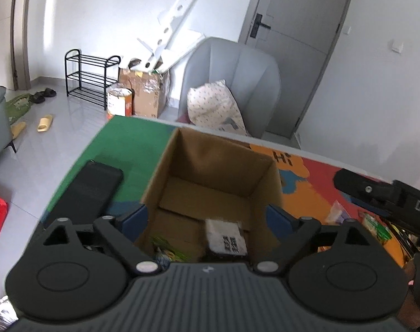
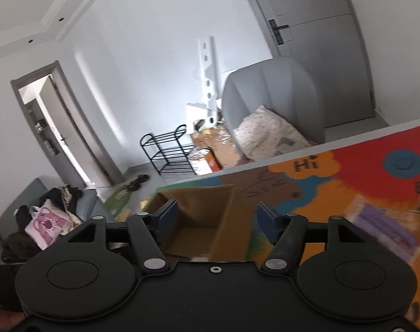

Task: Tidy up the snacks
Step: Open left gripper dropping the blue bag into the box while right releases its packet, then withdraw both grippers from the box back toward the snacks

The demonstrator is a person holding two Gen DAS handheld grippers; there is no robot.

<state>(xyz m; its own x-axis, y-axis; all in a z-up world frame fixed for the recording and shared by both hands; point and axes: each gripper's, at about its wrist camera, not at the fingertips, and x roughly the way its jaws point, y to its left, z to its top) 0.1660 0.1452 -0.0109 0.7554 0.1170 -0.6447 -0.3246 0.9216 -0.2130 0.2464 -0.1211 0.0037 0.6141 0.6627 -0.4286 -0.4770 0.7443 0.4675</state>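
Fingers of the left gripper (image 1: pixel 207 220) stand spread wide to either side of an open cardboard box (image 1: pixel 218 166), with nothing pinched between them. Inside the box, on its floor at the near end, lie a white packet with black print (image 1: pixel 228 236) and a green snack packet (image 1: pixel 167 247), the two a little apart. The right gripper (image 2: pixel 218 221) is also parted, its blue pads (image 2: pixel 168 215) empty, and the box's right wall shows between them; whether a pad touches the cardboard cannot be told. The box sits on a colourful mat (image 1: pixel 306 199) with green, orange and red patches and the letters "Hi". Left of the box on the green patch lies a black flat device (image 1: pixel 91 191). To the right of the box, more snack packets rest on the mat: a purple packet (image 2: pixel 384 227), blurred, and a green one (image 1: pixel 376 227) near the right gripper's body. Beyond the table edge stands a grey armchair (image 1: pixel 232 66) holding a patterned pillow (image 1: pixel 212 102). Farther back are a brown carton (image 1: pixel 146 91), a black shoe rack (image 1: pixel 88 74), and a grey door (image 1: pixel 301 27).
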